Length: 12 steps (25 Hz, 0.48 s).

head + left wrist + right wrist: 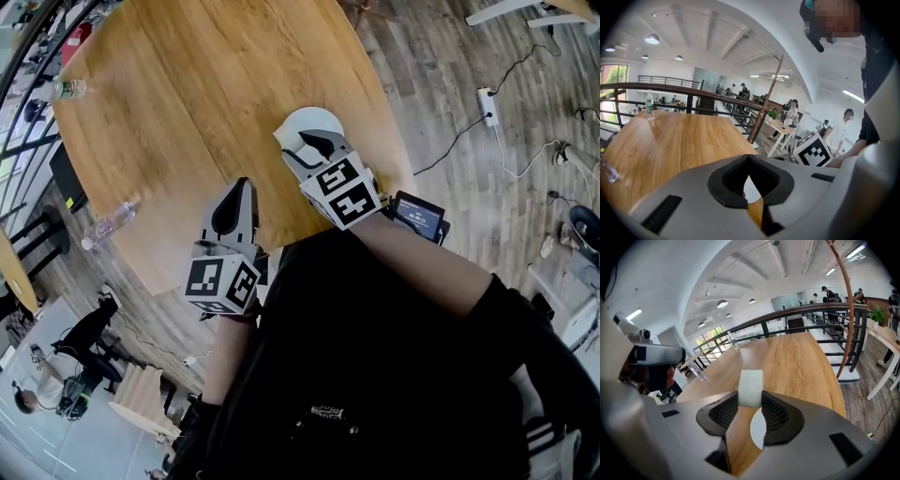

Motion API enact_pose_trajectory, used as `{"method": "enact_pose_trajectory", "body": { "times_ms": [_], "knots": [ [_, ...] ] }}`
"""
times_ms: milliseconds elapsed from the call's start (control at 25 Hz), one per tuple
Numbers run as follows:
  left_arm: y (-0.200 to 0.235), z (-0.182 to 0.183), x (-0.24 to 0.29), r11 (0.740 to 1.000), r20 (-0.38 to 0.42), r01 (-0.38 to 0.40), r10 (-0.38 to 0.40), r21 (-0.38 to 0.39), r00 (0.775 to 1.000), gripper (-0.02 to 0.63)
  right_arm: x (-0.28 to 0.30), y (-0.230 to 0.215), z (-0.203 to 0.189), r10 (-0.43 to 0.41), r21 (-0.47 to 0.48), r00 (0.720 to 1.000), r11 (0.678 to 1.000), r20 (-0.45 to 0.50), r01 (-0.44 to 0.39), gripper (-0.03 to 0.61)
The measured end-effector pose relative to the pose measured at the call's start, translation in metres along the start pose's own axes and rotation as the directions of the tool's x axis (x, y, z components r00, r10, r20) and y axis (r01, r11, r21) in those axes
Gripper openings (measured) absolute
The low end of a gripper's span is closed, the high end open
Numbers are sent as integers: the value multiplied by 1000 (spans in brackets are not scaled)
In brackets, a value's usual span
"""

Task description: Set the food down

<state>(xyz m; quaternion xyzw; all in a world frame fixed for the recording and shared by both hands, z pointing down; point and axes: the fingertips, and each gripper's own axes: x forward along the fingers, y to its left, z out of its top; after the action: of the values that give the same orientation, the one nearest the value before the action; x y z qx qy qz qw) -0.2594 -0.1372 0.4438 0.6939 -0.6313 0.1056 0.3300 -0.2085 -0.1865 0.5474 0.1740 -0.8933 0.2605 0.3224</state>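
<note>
A white block of food [751,387] sits between the jaws of my right gripper [751,397], which is shut on it. Just below the jaws lies a white plate [758,430] on the round wooden table [797,362]. In the head view the right gripper [298,141] hangs over the near part of that plate [309,120], and the food is hidden there. My left gripper [239,202] hovers over the table's near edge, left of the plate. Its jaws meet at the tips with nothing between them [749,161].
One clear plastic bottle [111,223] lies near the table's left edge and another [66,89] stands at the far left. A small screen [417,214] is strapped by the right wrist. Beyond the table's right edge are wooden floor, cables and a power strip [487,105].
</note>
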Motion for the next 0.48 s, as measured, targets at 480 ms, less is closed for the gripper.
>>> {"method": "enact_pose_trajectory", "body": {
  "times_ms": [480],
  "knots": [
    [3, -8, 2, 1000, -16, -13, 13, -25, 1000, 3, 25, -14, -40, -24, 16, 989, 1000, -143, 26, 169]
  ]
}}
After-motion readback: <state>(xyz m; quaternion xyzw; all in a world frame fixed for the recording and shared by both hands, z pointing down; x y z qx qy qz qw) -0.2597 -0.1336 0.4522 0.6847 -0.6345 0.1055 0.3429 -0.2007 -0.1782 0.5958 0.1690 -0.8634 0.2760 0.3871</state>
